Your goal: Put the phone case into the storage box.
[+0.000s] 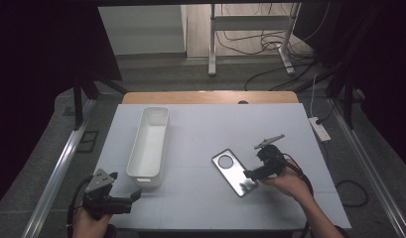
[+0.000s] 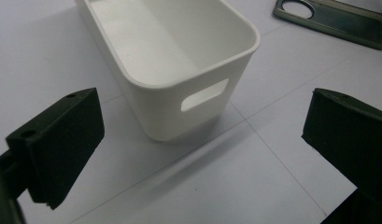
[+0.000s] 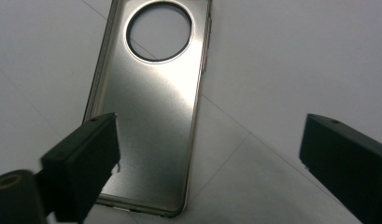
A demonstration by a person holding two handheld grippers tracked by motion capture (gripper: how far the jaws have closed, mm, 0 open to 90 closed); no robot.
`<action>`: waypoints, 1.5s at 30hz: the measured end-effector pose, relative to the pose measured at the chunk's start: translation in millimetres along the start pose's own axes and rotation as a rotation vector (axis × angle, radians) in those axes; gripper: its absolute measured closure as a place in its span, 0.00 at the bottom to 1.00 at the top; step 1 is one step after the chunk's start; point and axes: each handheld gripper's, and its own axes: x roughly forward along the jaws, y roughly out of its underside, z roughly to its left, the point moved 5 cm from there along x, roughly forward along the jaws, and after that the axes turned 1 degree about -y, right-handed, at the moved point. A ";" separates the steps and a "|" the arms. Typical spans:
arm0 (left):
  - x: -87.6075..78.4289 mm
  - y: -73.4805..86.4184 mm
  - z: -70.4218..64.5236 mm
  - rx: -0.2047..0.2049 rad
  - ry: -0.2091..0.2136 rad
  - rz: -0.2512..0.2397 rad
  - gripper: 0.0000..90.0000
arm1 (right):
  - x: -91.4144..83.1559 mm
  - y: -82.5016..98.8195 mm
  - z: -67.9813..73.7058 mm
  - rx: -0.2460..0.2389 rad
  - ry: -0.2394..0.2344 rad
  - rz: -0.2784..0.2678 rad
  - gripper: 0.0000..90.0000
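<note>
**A:** Checking your right gripper first: it sits lower right of centre in the high view, at the near end of the phone case. Fingers are spread wide and clamp nothing. In the right gripper view, the left finger overlaps the case's lower left corner; I can't tell if it touches. The other finger is off over bare table.

**B:** Where's the case itself?

**A:** Lying flat on the white table, right of centre, and angled so its round cutout end points to the upper left. It's metallic, shiny and well apart from the bin.

**B:** And your left side?

**A:** Your left gripper is at the lower left of the high view, near the table's front edge. Its fingers are wide apart with nothing between them, aimed at the near end of the white bin. The bin's handle slot sits mid-frame in the left gripper view, with the case at the upper right corner.
</note>
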 end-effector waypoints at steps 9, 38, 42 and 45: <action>-1.3 0.1 2.4 -0.026 0.012 -0.013 0.01 | 14.1 0.3 5.4 -0.010 -0.027 0.038 0.61; 1.7 -0.1 1.9 -0.026 0.017 0.014 0.01 | 20.1 1.5 4.0 0.003 -0.041 0.097 0.98; 1.9 -0.1 2.5 -0.030 0.020 0.015 0.00 | 16.5 -0.6 4.5 0.009 -0.045 0.072 0.98; 2.0 -0.2 2.8 -0.034 0.010 0.017 0.00 | 14.0 -1.8 5.1 0.009 -0.045 0.055 0.98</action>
